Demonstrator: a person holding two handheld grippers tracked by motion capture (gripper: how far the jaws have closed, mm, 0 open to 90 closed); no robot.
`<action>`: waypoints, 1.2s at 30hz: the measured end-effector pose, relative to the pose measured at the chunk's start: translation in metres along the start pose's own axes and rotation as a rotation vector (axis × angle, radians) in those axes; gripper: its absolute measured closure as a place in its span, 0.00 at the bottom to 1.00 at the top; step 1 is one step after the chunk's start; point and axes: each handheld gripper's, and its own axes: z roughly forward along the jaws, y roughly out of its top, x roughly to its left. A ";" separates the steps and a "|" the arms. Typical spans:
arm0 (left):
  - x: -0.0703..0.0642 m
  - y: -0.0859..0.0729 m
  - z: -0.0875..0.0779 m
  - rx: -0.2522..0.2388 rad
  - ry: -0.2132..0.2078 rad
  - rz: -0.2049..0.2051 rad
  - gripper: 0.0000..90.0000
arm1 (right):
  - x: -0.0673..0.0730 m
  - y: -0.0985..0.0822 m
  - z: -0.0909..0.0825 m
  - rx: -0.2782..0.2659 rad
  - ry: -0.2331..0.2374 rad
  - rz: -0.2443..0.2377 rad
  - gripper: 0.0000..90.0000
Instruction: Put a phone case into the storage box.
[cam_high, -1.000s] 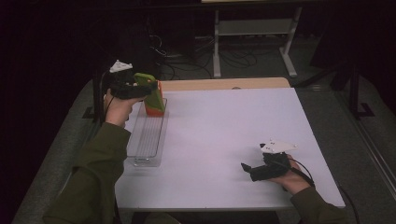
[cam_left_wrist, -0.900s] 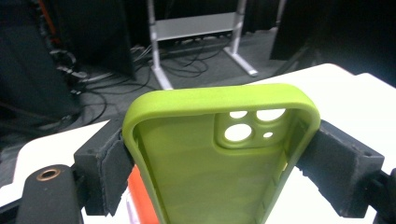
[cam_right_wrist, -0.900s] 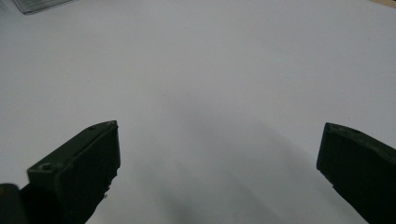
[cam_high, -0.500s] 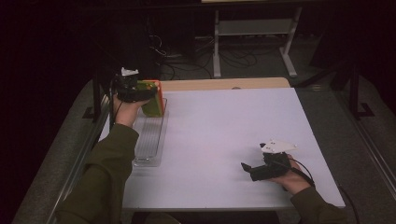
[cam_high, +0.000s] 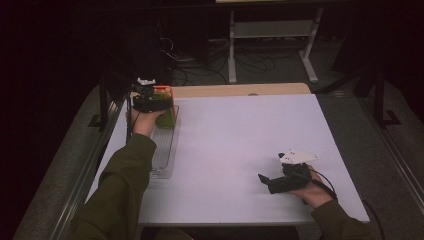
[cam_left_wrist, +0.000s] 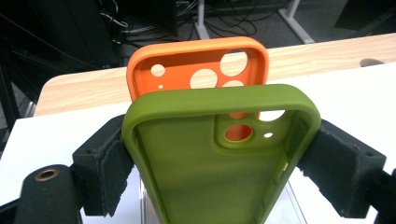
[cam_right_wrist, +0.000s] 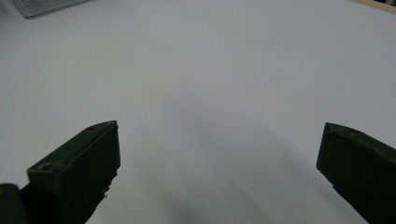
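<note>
At table's far left corner: left gripper (cam_high: 159, 102) pinches green phone case (cam_left_wrist: 219, 158) by its long edges, above clear tray (cam_high: 162, 150).
Left gripper view: orange phone case (cam_left_wrist: 196, 70) stands just behind.
Right gripper (cam_right_wrist: 219, 172): spread wide over bare white table (cam_right_wrist: 224, 70).

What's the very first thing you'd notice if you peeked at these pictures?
The bright green phone case jumps out: the left tool pinches it by its sides at the table's far left, above a clear tray. Right behind it stands an orange phone case with round camera holes. Near the front right, the right tool rests open on the bare white table.
</note>
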 end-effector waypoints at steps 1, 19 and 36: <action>0.000 0.000 0.001 0.005 0.003 0.009 0.17 | 0.000 0.000 0.000 -0.001 0.000 0.000 0.00; 0.005 -0.001 0.007 -0.015 0.020 0.003 0.03 | 0.001 0.000 0.000 0.000 0.005 0.002 0.00; 0.014 0.000 -0.010 0.014 -0.053 0.041 0.00 | -0.001 0.001 0.001 -0.011 0.001 -0.012 0.00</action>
